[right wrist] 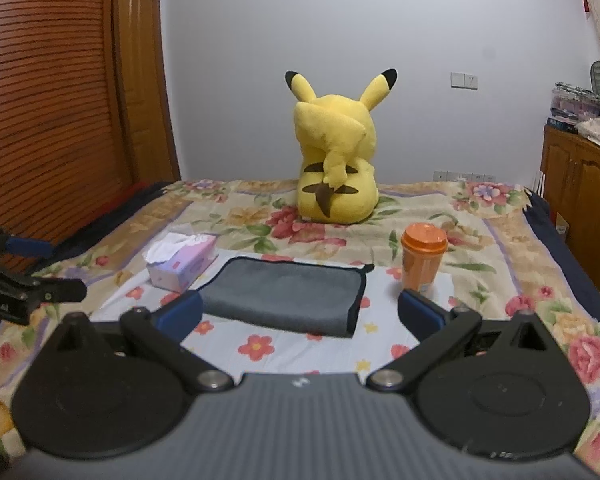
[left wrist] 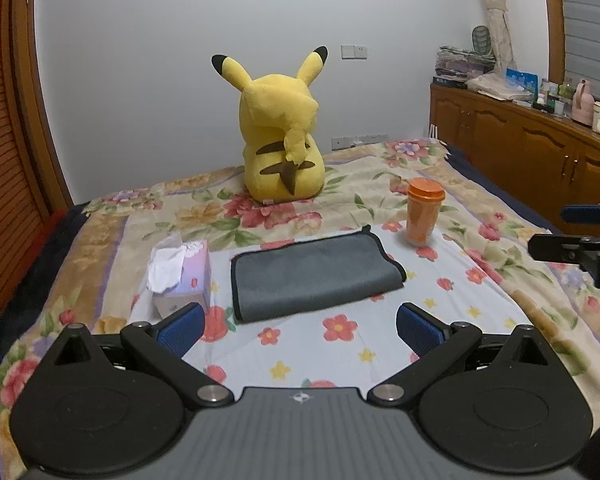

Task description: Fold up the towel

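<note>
Left wrist, grey towel point(left wrist: 316, 276) folded, flat

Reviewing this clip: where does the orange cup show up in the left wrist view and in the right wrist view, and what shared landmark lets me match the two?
Left wrist view: the orange cup stands right of centre, just beyond the grey towel's far right corner.
Right wrist view: the orange cup stands right of centre, right of the towel, above the right fingertip.
Shared landmark: the yellow plush toy sitting on the bed behind both.
</note>
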A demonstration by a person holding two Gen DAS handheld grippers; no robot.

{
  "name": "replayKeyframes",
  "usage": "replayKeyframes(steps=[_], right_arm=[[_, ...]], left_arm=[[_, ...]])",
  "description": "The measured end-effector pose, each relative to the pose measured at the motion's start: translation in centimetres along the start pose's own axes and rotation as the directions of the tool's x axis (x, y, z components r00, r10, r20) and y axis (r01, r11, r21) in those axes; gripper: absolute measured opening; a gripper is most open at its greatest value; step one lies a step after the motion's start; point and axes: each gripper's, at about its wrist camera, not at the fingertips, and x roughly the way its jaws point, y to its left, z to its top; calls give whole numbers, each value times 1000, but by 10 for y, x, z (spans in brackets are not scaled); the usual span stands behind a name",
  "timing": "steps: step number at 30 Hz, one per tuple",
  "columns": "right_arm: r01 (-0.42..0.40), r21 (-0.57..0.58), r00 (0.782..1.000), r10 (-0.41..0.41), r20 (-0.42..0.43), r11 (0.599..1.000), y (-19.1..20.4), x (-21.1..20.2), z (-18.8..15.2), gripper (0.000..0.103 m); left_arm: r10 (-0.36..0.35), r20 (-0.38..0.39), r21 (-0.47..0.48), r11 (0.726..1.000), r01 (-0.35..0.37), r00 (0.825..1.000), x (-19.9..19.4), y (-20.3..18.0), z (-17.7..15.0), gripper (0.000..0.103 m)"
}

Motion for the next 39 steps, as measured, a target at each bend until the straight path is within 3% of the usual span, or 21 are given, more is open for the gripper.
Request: replayKeyframes(steps=[16,28,39], right_arm=[[-4,77,1000,6,-22,997,8,2,-48,103],[5,85,997,2,-81,996,14,7,-86,103],[1,73,995,7,-103,997,24,0,-96,103]], left_arm=[[36,-32,-36,999,-38,999,4,-16,-68,103],[91,-84,-103,990,-99,992,17,-12,-99,103],[118,-99,-128,983,-130,988,17,-11,-115,103]])
